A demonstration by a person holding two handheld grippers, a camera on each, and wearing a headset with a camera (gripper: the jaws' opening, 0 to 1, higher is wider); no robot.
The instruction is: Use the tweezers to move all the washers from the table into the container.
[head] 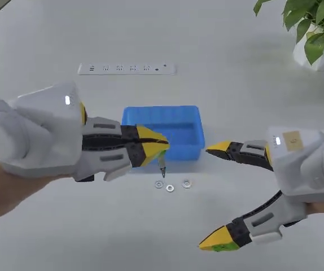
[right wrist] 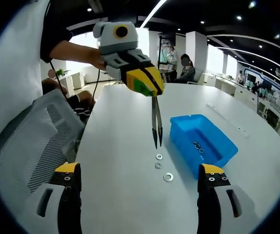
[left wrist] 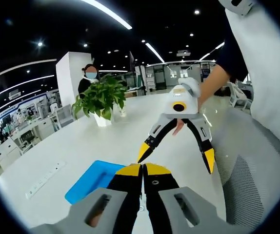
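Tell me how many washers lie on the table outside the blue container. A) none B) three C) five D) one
B: three washers lie in a short row on the table in front of the blue container, just below the tips of the tweezers.

plant (head: pixel 311 25): cropped at top edge | tweezers (head: pixel 162 165): mostly hidden behind left hand-held gripper (head: pixel 163 145)

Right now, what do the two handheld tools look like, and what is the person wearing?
Both the left tool and the right tool have pale grey-white bodies, black jaws with yellow tips, and a small lit light on top. The right one carries a tan label. The person wears a dark short sleeve and a white garment.
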